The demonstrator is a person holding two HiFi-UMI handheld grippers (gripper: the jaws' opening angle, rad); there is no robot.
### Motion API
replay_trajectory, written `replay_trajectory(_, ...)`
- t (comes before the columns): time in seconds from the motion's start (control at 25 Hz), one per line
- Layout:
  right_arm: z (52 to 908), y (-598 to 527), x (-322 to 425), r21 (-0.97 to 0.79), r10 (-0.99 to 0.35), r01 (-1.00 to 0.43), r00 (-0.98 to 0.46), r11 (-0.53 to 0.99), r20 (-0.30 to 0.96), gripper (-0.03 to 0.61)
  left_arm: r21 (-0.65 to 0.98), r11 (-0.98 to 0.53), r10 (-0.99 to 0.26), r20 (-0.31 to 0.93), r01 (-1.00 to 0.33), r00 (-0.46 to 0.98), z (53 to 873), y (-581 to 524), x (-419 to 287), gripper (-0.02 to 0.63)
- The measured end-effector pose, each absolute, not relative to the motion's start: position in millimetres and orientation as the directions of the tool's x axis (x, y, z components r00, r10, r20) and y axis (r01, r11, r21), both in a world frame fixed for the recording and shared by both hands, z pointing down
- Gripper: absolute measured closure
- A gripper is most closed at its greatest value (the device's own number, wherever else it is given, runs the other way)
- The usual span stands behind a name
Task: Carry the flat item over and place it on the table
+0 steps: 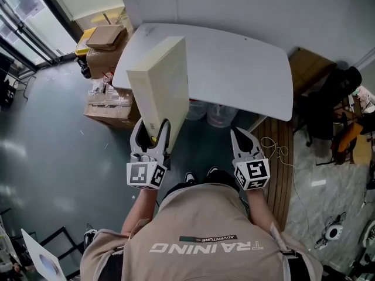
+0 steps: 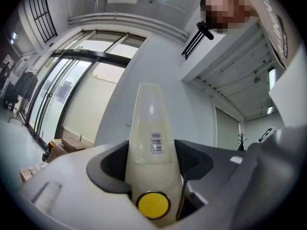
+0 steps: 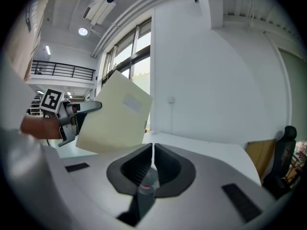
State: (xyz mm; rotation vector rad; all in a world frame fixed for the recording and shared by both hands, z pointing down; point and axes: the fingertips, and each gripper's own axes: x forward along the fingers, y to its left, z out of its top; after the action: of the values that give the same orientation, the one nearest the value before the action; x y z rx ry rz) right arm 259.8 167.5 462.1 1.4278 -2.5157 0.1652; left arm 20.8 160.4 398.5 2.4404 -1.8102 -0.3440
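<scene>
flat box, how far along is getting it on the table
Done: the flat box is picked up, clamped on edge in the left gripper. In hand: it is held up beside the white table. Left: lay it down and release. The right gripper is shut, empty.

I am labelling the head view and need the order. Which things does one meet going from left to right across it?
Cardboard boxes → flat cream item → right gripper → black chair.
</scene>
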Motion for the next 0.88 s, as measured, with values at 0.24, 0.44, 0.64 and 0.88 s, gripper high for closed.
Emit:
replay_trajectory(0.24, 470.5, 138.0, 254.8, 0.031, -0.805, -0.828, -0.534, 0.559, 0.26, 0.563, 0.196, -0.255, -0.964, -0.13, -0.947, 0.233, 407.6, 140.4, 13.8, 0.331)
replay_trajectory(0.44, 478.5, 106.2, 256.9, -0.012, -0.771, -0.799, -0.584, 0.602, 0.255, 0.563, 0.202, -0.213, -0.975, -0.108, -0.956, 0.194, 407.9, 122.2, 17.3, 0.331)
replay_trajectory(0.64, 486.1, 66.0, 259.9, -0.062, -0.749, -0.777, -0.622, 0.626, 0.228, 0.563, 0.18, -0.196, -0.977, -0.118, -0.964, 0.177, 401.2, 96.4, 26.2, 0.331)
replay_trajectory(0.88, 498.5, 36.0, 238.1, -0.07, -0.68, -0.707, -0.699, 0.704, 0.222, 0.563, 0.182, -0.141, -0.988, -0.087, -0.973, 0.127, 404.7, 88.5, 25.2, 0.331)
